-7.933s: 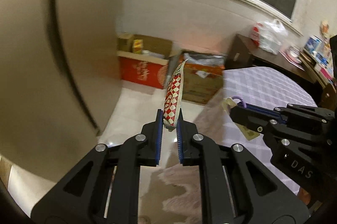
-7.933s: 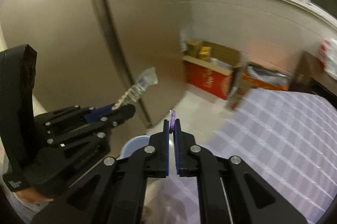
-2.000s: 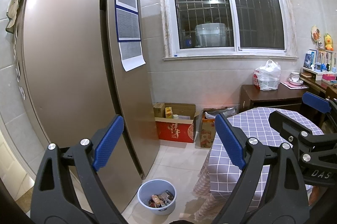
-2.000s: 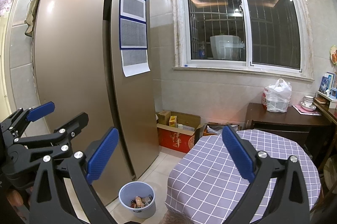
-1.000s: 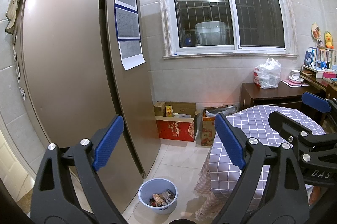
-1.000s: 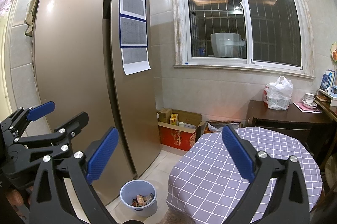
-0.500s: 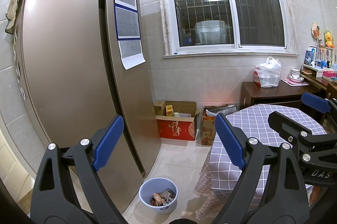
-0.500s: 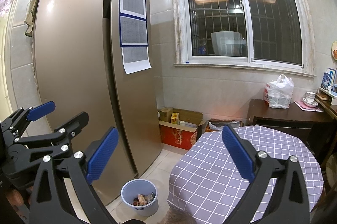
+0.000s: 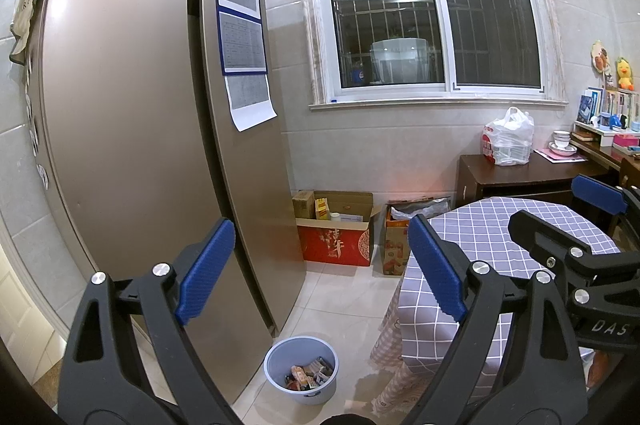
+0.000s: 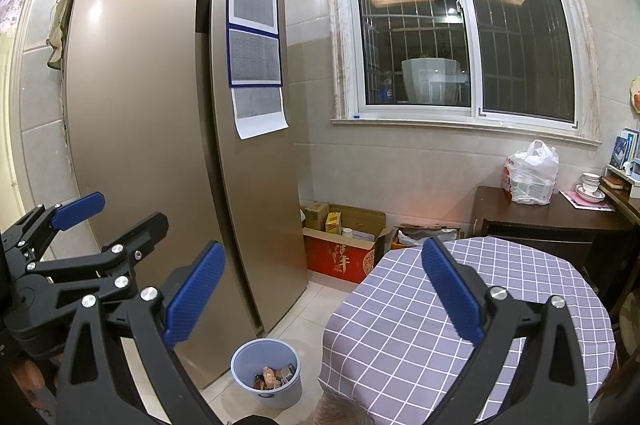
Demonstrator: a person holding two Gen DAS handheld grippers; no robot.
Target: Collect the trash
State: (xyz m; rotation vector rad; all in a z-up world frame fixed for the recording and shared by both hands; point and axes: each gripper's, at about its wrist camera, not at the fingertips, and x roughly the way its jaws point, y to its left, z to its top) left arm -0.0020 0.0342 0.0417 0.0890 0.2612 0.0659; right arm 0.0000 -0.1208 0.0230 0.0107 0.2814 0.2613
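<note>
A pale blue trash bin (image 9: 301, 369) stands on the floor between the fridge and the table, with several wrappers (image 9: 308, 377) inside; it also shows in the right wrist view (image 10: 267, 373). My left gripper (image 9: 320, 273) is wide open and empty, held high above the floor. My right gripper (image 10: 320, 297) is wide open and empty too, above the table's left edge. The right gripper also shows at the right of the left wrist view (image 9: 592, 225), and the left gripper at the left of the right wrist view (image 10: 100, 221). The round table with a purple checked cloth (image 10: 400, 337) bears nothing.
A tall bronze fridge (image 9: 140, 145) fills the left. Cardboard boxes (image 9: 336, 237) stand against the far wall under the window. A dark wooden cabinet (image 9: 520, 177) with a white plastic bag (image 9: 508, 137) is at the back right. White tiled floor (image 9: 340, 305) lies between fridge and table.
Earlier each gripper was shut on a piece of trash, the left on a red-and-white wrapper. Both are now open and empty, raised. Over the last second almost nothing has moved.
</note>
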